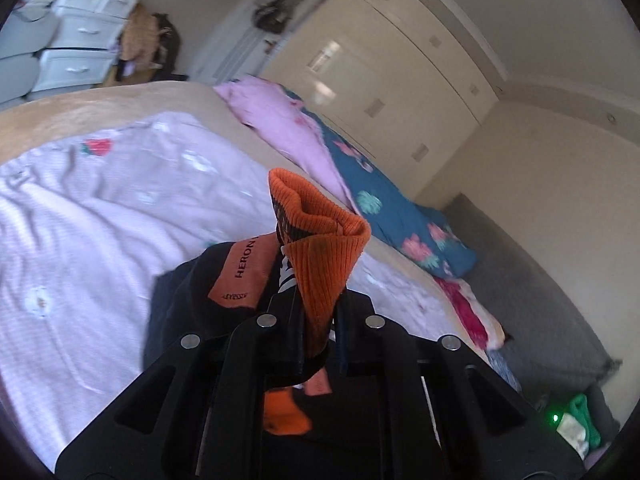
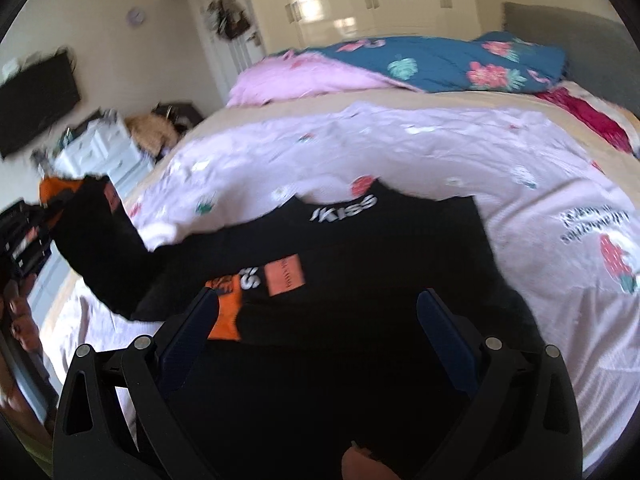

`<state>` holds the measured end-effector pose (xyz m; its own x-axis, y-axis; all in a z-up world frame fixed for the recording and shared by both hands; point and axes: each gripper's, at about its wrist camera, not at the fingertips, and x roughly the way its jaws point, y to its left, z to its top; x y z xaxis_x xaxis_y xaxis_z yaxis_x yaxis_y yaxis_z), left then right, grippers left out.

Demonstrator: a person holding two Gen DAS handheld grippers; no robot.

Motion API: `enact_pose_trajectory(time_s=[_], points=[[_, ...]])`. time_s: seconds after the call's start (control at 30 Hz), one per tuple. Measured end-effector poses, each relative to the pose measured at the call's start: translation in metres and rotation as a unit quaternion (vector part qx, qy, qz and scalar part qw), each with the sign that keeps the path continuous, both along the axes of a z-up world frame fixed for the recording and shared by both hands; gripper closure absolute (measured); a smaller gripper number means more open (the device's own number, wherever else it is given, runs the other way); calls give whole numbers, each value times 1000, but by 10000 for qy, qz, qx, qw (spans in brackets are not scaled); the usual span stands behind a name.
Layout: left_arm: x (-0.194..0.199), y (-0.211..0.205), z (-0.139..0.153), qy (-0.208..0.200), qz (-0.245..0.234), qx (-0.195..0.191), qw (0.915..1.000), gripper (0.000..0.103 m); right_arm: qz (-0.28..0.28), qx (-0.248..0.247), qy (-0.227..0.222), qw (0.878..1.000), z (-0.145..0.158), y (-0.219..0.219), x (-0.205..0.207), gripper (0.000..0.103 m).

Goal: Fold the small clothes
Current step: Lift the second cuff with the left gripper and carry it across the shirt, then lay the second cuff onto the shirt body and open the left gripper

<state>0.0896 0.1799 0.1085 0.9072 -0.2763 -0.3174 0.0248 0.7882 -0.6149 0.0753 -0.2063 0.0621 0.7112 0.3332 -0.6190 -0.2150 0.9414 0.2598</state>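
Observation:
A small black garment (image 2: 380, 240) with orange patches and white lettering lies on the pale pink sheet (image 2: 440, 148) of the bed. My left gripper (image 1: 316, 320) is shut on its orange ribbed cuff (image 1: 320, 236) and holds that sleeve lifted off the bed. The left gripper also shows in the right wrist view (image 2: 28, 236) at the far left, with the black sleeve (image 2: 104, 248) stretched up to it. My right gripper (image 2: 316, 308) is open, low over the garment's near part, and holds nothing.
A pink and blue floral duvet (image 2: 420, 64) is bunched along the far side of the bed. A red cloth (image 2: 592, 120) lies by the grey headboard (image 2: 580, 44). White drawers (image 1: 88, 24) and a clothes pile (image 1: 144, 40) stand beyond the bed's foot.

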Motion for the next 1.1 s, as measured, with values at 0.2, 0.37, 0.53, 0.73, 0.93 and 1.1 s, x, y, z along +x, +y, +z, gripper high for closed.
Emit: enact_pose_trajectory(time_s=[0.2,0.37,0.53,0.73,0.93,1.1], points=[[13,-46,9,-116,-682,164,9975,99,-429,146,-142,9989,9,-38,-6,4],[25,-76,-3,-34,-1189,146,9928,99,-772,318,-160,9964,8,-66,-8,4],[39,-109,-32,302,-1727,271,9841,99,-1101,465,-89,9928,4,-84,-6,4],[53,-149,-70,793,-2324,564,9677,99,-1457,490,98,9881,-7,-98,2,4],[57,-174,-102,1241,-2758,771,9500,98,-1778,639,306,9815,-19,-112,6,4],[55,-193,-120,1564,-3134,882,9325,93,-1948,668,465,9775,-29,-121,10,4]])
